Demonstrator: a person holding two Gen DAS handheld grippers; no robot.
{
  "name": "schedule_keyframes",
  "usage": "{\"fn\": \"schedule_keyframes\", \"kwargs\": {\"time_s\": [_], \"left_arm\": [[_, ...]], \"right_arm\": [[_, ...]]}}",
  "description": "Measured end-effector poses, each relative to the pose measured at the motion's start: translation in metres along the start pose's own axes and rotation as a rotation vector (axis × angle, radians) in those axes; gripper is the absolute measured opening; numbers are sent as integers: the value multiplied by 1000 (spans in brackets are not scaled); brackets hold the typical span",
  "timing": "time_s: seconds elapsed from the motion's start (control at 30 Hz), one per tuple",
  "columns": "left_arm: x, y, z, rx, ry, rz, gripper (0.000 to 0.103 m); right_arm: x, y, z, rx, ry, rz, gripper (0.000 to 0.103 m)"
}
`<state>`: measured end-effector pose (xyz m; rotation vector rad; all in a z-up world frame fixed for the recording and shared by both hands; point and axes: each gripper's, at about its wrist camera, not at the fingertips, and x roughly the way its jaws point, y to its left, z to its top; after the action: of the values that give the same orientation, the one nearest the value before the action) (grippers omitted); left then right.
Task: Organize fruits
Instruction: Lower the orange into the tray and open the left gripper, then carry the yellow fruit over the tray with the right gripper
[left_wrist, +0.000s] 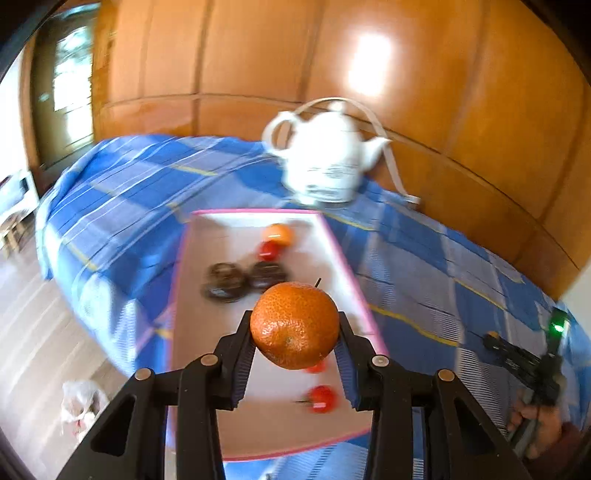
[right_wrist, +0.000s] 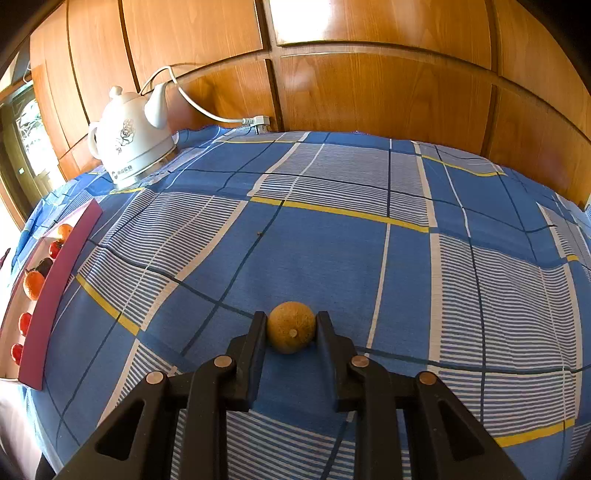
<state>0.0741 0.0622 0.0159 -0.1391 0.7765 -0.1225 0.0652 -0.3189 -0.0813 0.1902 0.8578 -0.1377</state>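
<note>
My left gripper (left_wrist: 294, 326) is shut on an orange tangerine (left_wrist: 294, 325) and holds it in the air over a shallow pink-rimmed white tray (left_wrist: 347, 258). Inside the tray lie a small orange fruit (left_wrist: 279, 233), red fruits (left_wrist: 322, 398) and two dark round fruits (left_wrist: 225, 280). My right gripper (right_wrist: 291, 332) rests low on the blue checked cloth, shut on a small brown round fruit (right_wrist: 291, 331). From the right wrist view the tray (right_wrist: 55, 295) sits at the far left, with the tangerine (right_wrist: 32, 285) above it.
A white ceramic kettle (left_wrist: 325, 155) with a cord stands on the cloth behind the tray, by the wooden wall panels. The cloth-covered table (right_wrist: 332, 240) drops off at its left edge to a light floor, where a white bag (left_wrist: 79, 406) lies.
</note>
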Motion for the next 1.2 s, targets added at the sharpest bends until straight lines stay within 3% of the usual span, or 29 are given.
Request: {"fn": "schedule_keyframes", "kwargs": {"time_s": [0.2,0.67,0.77,1.2], "left_arm": [[12,30,-6,-76,33,45,41],[54,29,6,-37,69,74,41],[58,29,5,-14,66,99,46],[38,20,-10,-43,39,142,51]], "right_arm": [[0,-1,0,5,0,4,27],[0,-1,0,-1,1,-3,27],[1,-1,0,-2,2,-4,27],[1,-1,0,-3,2,-6,27]]}}
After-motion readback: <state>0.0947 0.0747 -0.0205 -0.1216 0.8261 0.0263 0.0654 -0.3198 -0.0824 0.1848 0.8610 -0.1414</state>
